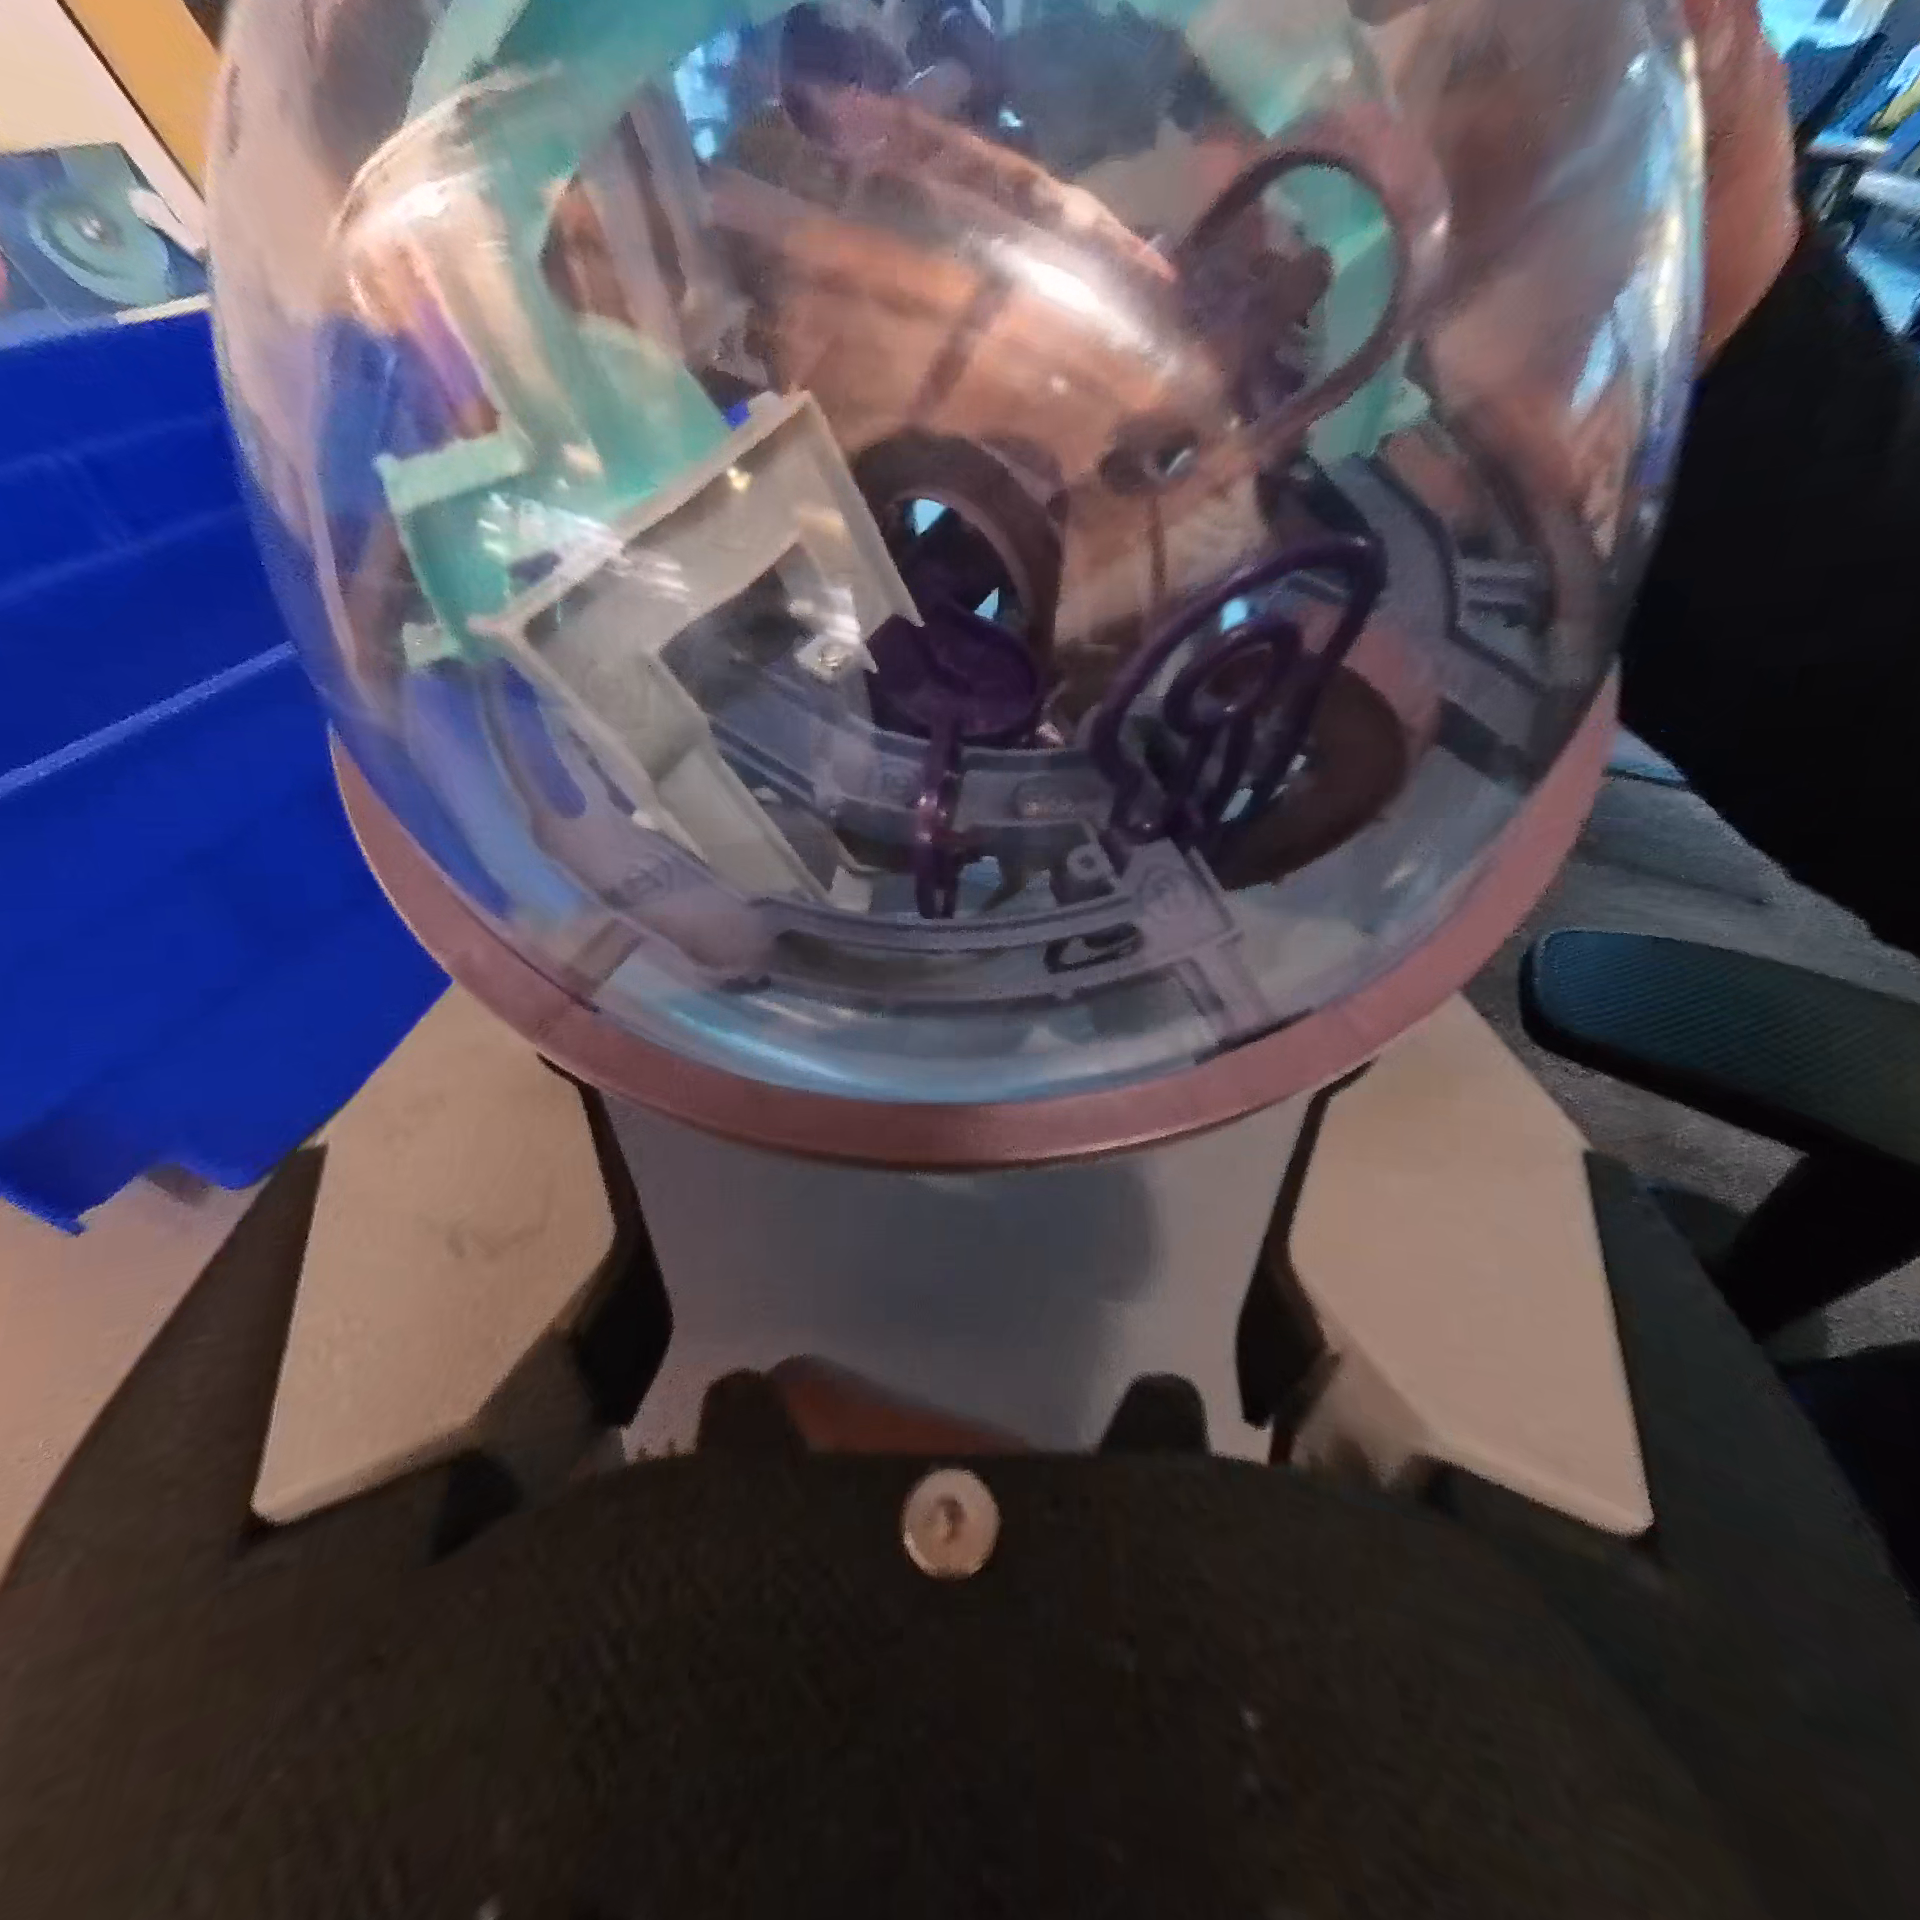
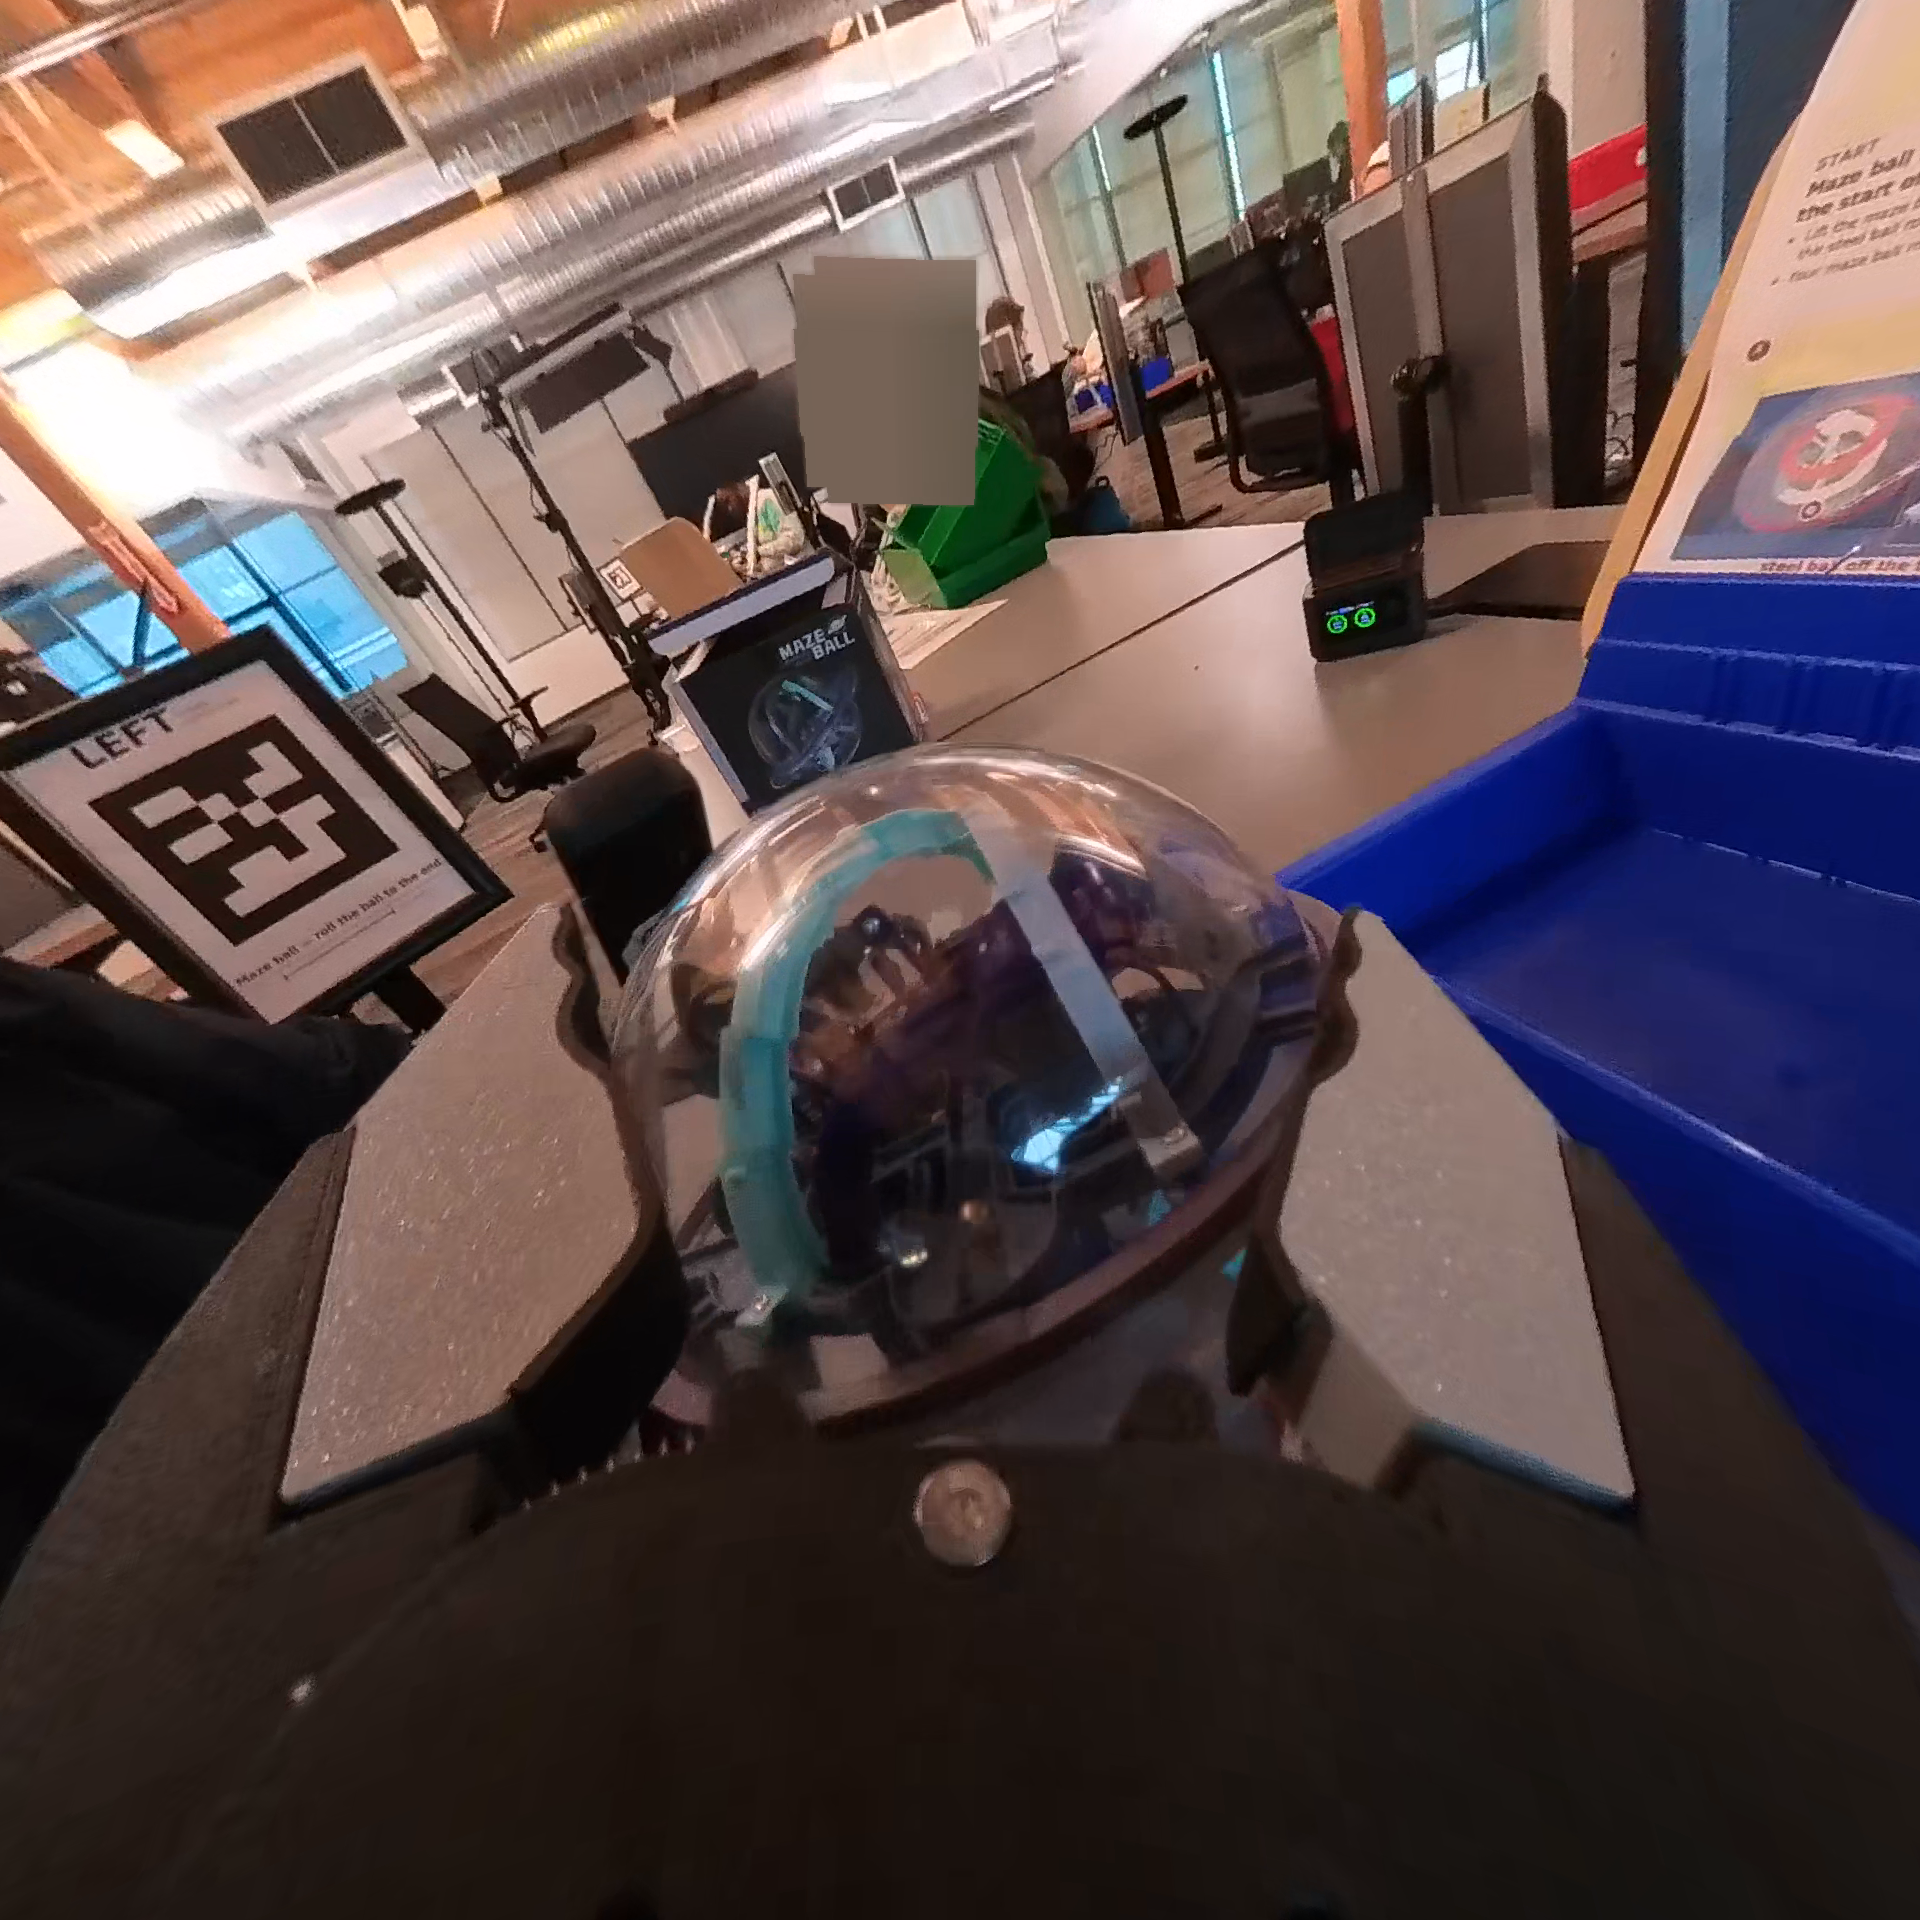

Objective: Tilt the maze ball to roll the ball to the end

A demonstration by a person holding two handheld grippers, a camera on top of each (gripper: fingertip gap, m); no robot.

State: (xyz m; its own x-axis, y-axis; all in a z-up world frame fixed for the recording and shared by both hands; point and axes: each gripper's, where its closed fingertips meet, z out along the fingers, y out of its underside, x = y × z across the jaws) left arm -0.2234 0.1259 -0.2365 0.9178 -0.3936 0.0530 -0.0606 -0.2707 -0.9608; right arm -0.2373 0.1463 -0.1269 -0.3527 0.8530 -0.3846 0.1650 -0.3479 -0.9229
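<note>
Clear plastic fills both wrist views: the maze ball [image 2: 956, 1060] is held between two wide-spread pairs of tongs.

Right gripper [image 2: 961, 1039]: jaws stand far apart, and its grey fingers [image 2: 468, 1195] flank the sphere on either side, the notched inner edges meeting the shell near its brown equator band. It appears clamped on the sphere.

Left gripper [image 1: 961, 1039]: jaws likewise wide. The sphere sits above and ahead of the finger roots, its band [image 1: 935, 1122] resting at the notches; the fingertips themselves are hidden behind the shell, so pad contact cannot be confirmed here.

Inside: teal track [image 2: 758, 1122], grey ramp [image 1: 727, 582] and purple wire loops [image 1: 1226, 707]. The small steel ball cannot be located with confidence.

Surroundings: the sphere is lifted over a grey table [image 2: 1299, 665], with a blue bin [image 2: 1714, 987] just beside it, a framed marker sign [image 2: 239, 821] and the product box [image 2: 800, 707] farther off.

Assessment: the tilting step is under way. Done well, both grips hold even pressure on the band while the two wrists rotate together, slowly, in small increments, pausing until the ball settles. Uneven squeeze risks the smooth shell slipping.
</note>
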